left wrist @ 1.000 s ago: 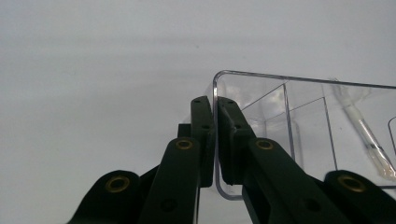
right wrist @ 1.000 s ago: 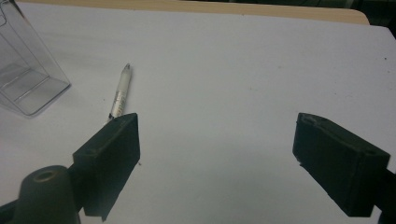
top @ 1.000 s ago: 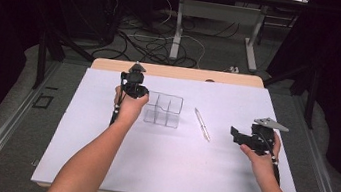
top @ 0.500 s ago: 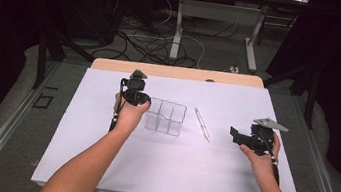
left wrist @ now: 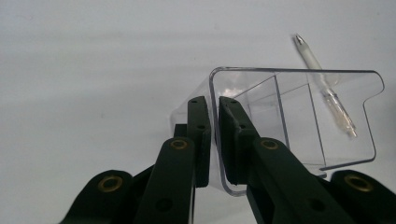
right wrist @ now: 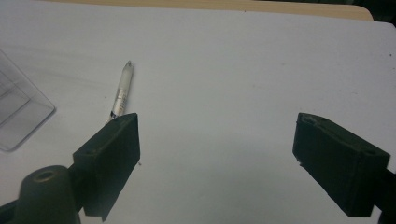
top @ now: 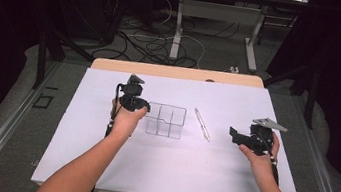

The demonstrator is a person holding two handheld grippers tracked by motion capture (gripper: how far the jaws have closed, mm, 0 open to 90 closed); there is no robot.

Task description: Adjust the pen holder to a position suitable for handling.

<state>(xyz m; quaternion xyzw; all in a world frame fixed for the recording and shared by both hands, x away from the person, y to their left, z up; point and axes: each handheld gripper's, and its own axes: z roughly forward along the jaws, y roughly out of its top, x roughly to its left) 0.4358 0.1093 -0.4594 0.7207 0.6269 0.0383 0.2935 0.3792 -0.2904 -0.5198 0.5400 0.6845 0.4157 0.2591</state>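
Left tool [left wrist: 212, 135] is clamped on the near wall of the clear organizer box [top: 165, 121], one jaw inside the wall and one outside, as the left gripper view shows plainly. Compared with a second ago, the box has slid to the person's right across the white table [top: 168, 169], carried along by that grip, and it now sits close to the pen [top: 202, 124]; the gap between them has narrowed, though the two are not touching. My reading is that the box is being brought to the pen so the pen can be dropped in, and that the drag is nearly done.

Right tool [right wrist: 217, 154] has not shifted over that second: it hovers over the table to the right of the pen with its jaws spread wide and nothing between them. In the right gripper view the pen lies just beyond the left jaw, tip pointing away, so a short reach would likely put the jaws around it.

Counting: one clear box, with what look like three compartments, all empty; one pen, pale and slim, lying flat on the table; two tools, one in each hand. Behind the table, a tangle of cables [top: 155, 43] lies on the floor.
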